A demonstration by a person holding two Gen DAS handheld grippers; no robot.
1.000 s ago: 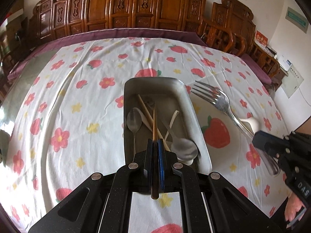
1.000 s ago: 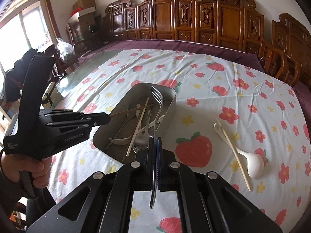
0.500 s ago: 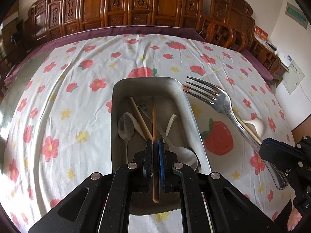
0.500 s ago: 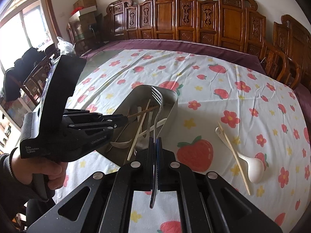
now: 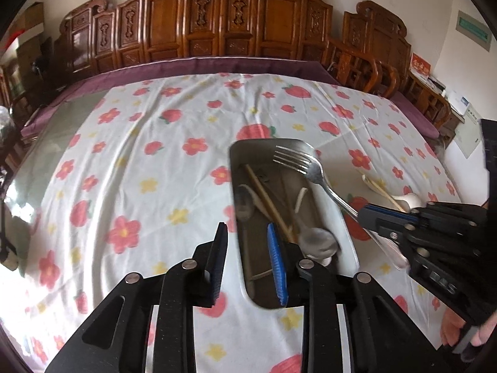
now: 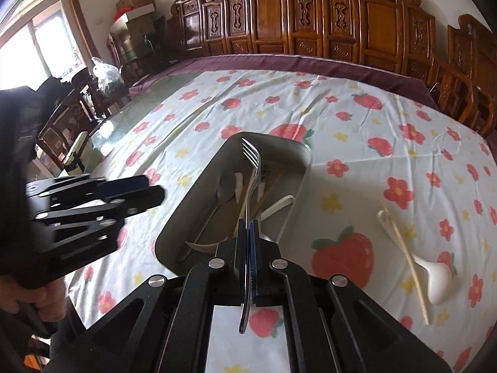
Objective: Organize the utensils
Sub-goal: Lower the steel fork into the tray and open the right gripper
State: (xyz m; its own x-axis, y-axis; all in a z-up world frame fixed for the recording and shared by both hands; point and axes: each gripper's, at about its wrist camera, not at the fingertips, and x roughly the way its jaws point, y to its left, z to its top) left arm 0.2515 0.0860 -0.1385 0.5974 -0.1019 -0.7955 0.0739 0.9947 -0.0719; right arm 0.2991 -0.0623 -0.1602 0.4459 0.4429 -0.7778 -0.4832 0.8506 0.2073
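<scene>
fork (image 6: 252,168) going into the tray (image 6: 198,192)
right gripper (image 6: 248,228) fingers clamp its handle above the tray; left gripper (image 5: 247,255) fingers spread, empty; next: lower, let go

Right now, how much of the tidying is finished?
Partly. The metal tray already holds spoons and chopsticks. The right gripper pinches the fork above it; the left gripper is open. A white spoon and chopstick wait on the tablecloth.

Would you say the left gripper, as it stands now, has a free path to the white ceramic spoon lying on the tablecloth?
Probably not directly: the left gripper is open, but the metal tray and the fork-holding right gripper lie between it and the white ceramic spoon.
</scene>
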